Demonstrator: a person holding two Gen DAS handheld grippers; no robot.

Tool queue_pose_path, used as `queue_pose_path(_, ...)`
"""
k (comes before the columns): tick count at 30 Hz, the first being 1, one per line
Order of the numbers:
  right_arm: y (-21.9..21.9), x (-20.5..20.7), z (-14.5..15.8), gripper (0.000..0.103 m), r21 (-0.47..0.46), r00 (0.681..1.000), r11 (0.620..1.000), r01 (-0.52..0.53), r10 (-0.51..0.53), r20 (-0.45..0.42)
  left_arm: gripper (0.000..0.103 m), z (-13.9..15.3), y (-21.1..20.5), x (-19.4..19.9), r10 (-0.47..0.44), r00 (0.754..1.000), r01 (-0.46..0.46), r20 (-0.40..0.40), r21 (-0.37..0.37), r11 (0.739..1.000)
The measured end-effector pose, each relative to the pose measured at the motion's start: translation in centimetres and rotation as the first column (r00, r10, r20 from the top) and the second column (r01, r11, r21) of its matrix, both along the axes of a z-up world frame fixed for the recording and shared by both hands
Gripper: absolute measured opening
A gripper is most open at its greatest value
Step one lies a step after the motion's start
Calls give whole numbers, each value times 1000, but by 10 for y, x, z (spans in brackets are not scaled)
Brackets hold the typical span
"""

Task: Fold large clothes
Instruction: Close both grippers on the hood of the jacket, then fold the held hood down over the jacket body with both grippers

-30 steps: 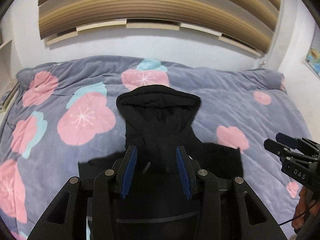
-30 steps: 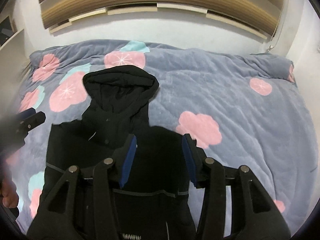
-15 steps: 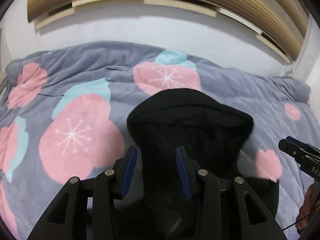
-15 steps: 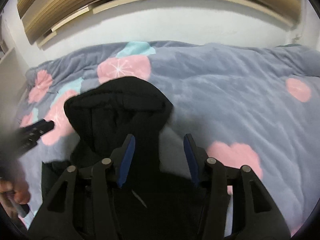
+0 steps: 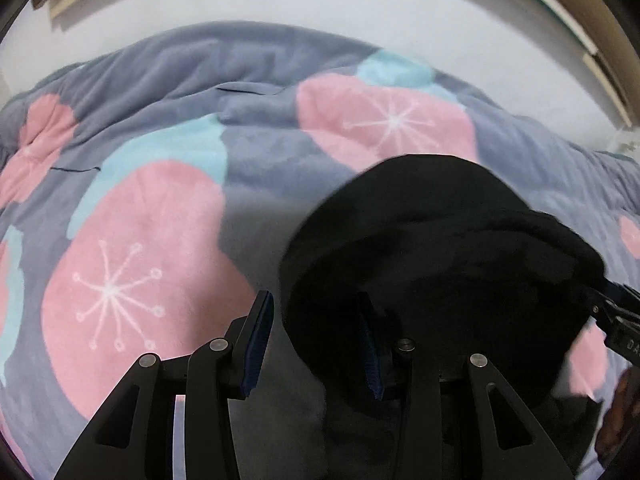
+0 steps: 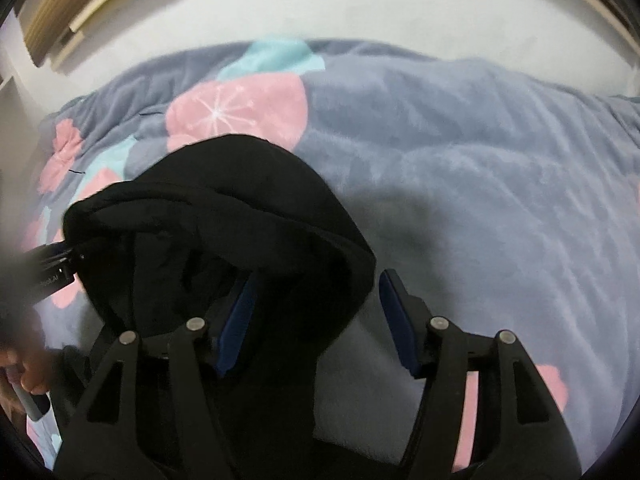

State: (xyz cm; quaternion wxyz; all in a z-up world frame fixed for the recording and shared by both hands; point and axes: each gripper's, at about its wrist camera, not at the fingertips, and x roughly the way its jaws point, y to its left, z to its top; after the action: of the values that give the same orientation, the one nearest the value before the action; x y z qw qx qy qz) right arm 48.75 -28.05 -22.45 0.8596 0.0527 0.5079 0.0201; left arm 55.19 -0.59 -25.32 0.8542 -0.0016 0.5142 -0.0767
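A bed spread with a grey fleece blanket (image 5: 256, 80) printed in pink and teal blossoms fills both wrist views, a pale wall behind it at 12 o'clock. On it lies a black hooded garment (image 6: 240, 216), hood toward the wall, its body running down out of frame at 6 o'clock. The cloth looks thick, soft and limp, likely to sag and drag on the fleece rather than slide; the firm rolled rim of the hood appears the surest place to take hold.

The left hand-held gripper (image 5: 316, 340) straddles the hood's left edge, jaws partly open and just closing, fabric between them; whether the pads already pinch it cannot be told. The right hand-held gripper (image 6: 316, 312) brackets the hood's right rim in the same way, jaws just narrowing, no firm pinch evident. Each shows at the other's frame edge, at 3 and 9 o'clock.

Open blanket lies clear at 10 and 2 o'clock. The wall crowds the far side, so folding toward 6 o'clock looks freest.
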Motion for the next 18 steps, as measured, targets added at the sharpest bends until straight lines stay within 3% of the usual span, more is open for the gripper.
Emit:
queue_pose_path(1, -1, 0, 1, 1, -28, 1000, 1000, 14, -14, 8, 16, 3, 2, -1, 20, 1000, -20, 22, 0, 1000)
queue_pose_path(2, -6, -3, 6, 1, -25, 999, 999, 23, -22, 31, 9, 8, 8, -2, 48, 998, -47, 43, -31, 998)
queue_pose_path(3, -12, -11, 15, 1, 14, 997, 1000, 22, -23, 68, 8, 19, 21, -7, 79, 994, -68, 72, -138, 988)
queue_pose_path(5, -20, -30, 30, 1, 30, 991, 999, 14, -18, 134, 8, 37, 40, -23, 103, 988, -66, 119, -280, 958)
queue_pose_path(7, -23, -48, 31, 1, 26, 986, 1000, -17, 12, 167, 8, 35, 53, -34, 94, 990, -56, 101, -325, 944)
queue_pose_path(9, -20, -48, 12, 1, 0, 992, 999, -41, 40, 123, 8, 7, 58, -28, 79, 997, -74, 6, -306, 949)
queue_pose_path(12, -11, -32, -32, 2, -38, 998, 997, -63, 62, -5, 9, -48, 56, -9, 57, 986, -96, -155, -257, 961)
queue_pose_path(14, -6, -21, -55, 3, -62, 993, 994, -85, 80, -82, 11, -56, 52, -6, 46, 987, -82, -152, -243, 967)
queue_pose_path(16, -6, -20, -52, 5, -64, 993, 994, -91, 85, -86, 12, -46, 49, -12, 32, 994, -55, -108, -218, 974)
queue_pose_path(18, -12, -26, -39, 11, -49, 993, 995, -89, 85, -76, 20, -31, 47, -25, -2, 999, -6, -43, -179, 984)
